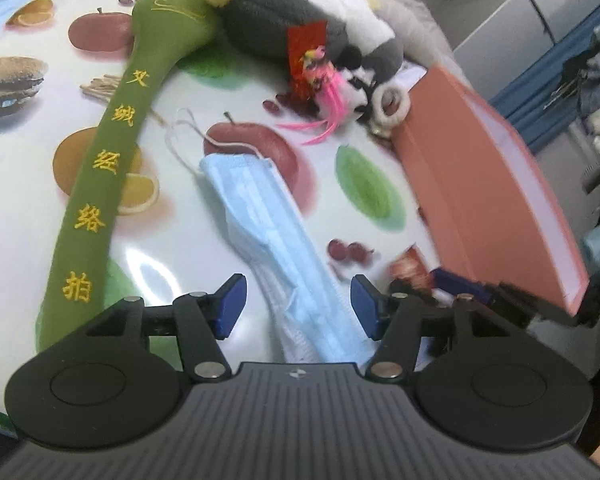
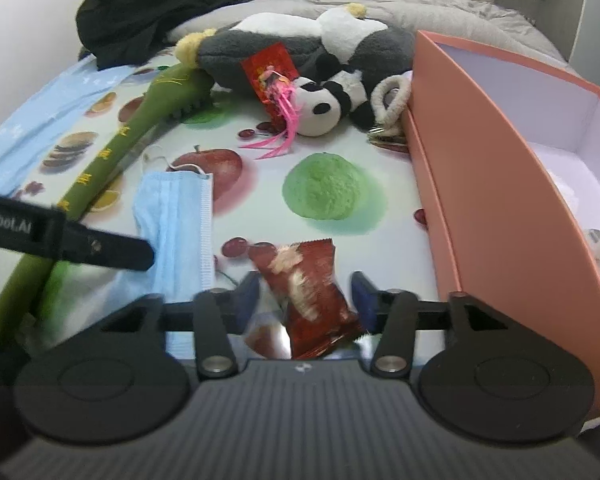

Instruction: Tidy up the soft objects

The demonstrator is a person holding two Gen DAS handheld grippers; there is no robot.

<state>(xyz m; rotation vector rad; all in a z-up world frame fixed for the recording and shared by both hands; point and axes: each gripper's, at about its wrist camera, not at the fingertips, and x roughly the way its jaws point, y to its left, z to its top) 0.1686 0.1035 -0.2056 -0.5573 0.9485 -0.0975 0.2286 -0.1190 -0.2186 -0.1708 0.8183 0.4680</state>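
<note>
Your left gripper [image 1: 298, 306] stands partly open, its blue pads clear of the blue face mask [image 1: 268, 224] lying flat between them. Your right gripper [image 2: 305, 300] is likewise released, with the red snack packet [image 2: 304, 292] between its jaws; whether a pad touches it is hard to tell. The packet's near end is cut off by the gripper body. The pink box [image 2: 488, 208] sits just right of it.

- My red snack packet [image 2: 306, 300] lies near the front edge of the fruit-print tablecloth [image 2: 260, 200].
- A set of keys [image 2: 384, 134] sits by the cloth's right edge.
- Black clothing [image 2: 148, 12] is heaped beyond its far left corner.
</note>
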